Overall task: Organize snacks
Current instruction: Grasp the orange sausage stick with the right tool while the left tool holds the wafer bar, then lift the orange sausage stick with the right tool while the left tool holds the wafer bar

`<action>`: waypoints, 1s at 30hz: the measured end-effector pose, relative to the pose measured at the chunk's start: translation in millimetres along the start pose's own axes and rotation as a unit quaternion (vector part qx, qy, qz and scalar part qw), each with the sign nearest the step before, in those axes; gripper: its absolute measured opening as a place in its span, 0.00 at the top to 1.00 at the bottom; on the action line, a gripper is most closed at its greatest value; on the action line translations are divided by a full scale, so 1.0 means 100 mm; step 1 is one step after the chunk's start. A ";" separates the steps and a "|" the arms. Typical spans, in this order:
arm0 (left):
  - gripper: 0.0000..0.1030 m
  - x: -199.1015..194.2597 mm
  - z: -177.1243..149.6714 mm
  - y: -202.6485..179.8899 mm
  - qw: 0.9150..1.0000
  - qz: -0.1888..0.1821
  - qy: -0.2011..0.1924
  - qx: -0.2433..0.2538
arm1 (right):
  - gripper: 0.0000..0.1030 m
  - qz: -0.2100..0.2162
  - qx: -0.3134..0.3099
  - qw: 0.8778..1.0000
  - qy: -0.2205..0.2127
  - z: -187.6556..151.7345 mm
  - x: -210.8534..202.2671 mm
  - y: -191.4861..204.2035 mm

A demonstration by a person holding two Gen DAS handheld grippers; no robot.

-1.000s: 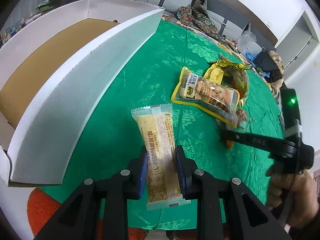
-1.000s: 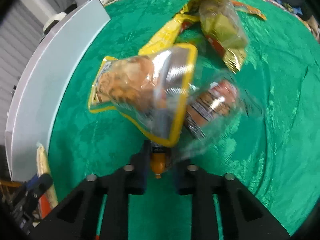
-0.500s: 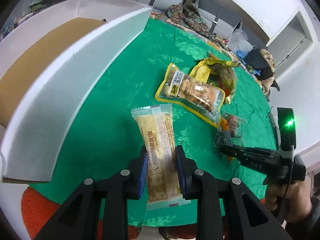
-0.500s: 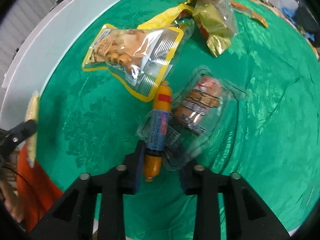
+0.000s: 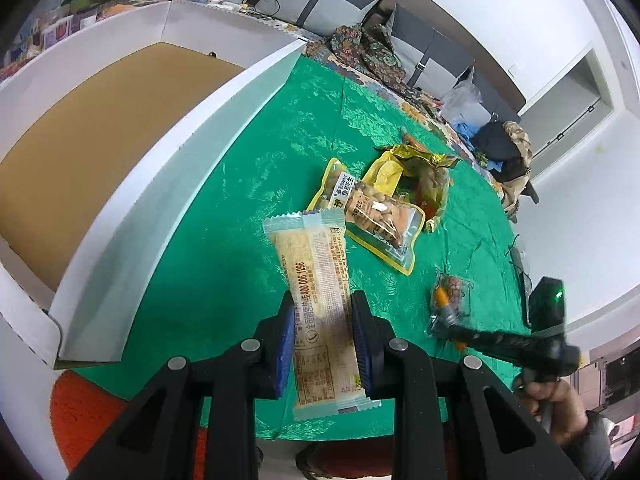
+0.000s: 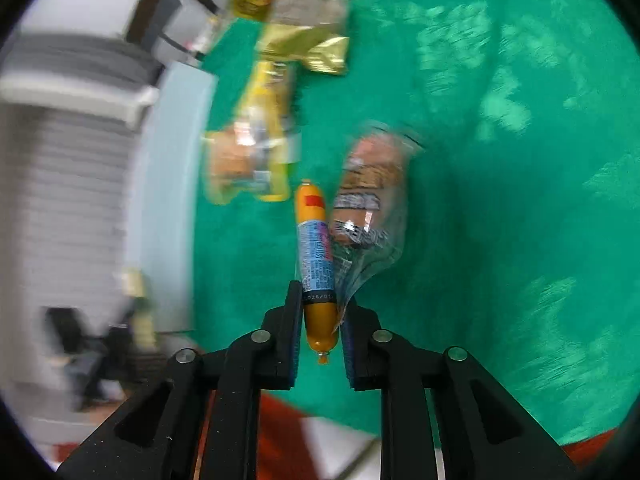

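My left gripper [image 5: 322, 334] is shut on a long pale cracker pack [image 5: 316, 280] and holds it above the green tablecloth [image 5: 256, 168]. My right gripper [image 6: 320, 320] is shut on an orange sausage stick [image 6: 314, 256] together with the edge of a clear snack pouch [image 6: 368, 208], lifted off the cloth; it also shows at the right of the left wrist view [image 5: 450, 314]. A yellow-rimmed peanut bag [image 5: 372, 212] and a gold snack bag [image 5: 420, 172] lie on the cloth. A big white box [image 5: 100, 120] with a brown floor stands at the left.
The right wrist view is blurred by motion. The box wall [image 6: 172, 184] shows at its left. A sofa with cushions [image 5: 320, 4] and bags [image 5: 496, 140] lie beyond the table. An orange stool or seat [image 5: 84, 412] sits below the table's near edge.
My right gripper has lifted the sausage and pouch off the cloth and swung, blurring its view. My left gripper keeps its hold on the cracker pack and has drawn back a little.
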State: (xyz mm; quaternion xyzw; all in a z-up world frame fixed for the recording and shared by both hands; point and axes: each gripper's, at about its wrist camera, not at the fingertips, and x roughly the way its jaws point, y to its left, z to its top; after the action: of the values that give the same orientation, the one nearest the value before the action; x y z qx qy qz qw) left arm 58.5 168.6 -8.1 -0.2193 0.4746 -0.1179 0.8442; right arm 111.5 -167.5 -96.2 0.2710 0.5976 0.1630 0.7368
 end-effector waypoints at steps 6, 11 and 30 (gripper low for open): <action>0.75 0.02 -0.04 0.06 1.000 0.009 0.004 -0.006 | 0.72 -0.090 -0.098 0.991 0.000 -0.10 0.01 0.19; 0.75 0.06 -0.05 0.03 1.000 0.012 0.007 -0.004 | 0.74 -0.165 -0.188 0.968 0.001 -0.27 0.00 0.39; 0.75 0.09 -0.10 -0.01 1.000 0.013 0.011 0.000 | 0.70 -0.275 -0.280 0.918 -0.045 -0.61 0.09 0.72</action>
State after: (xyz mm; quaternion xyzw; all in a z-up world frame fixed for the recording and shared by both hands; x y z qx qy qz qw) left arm 54.6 161.5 -19.5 -0.2117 0.4868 -0.1100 0.8403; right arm 60.3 -91.9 -69.0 -0.1151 0.5448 0.1023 0.8243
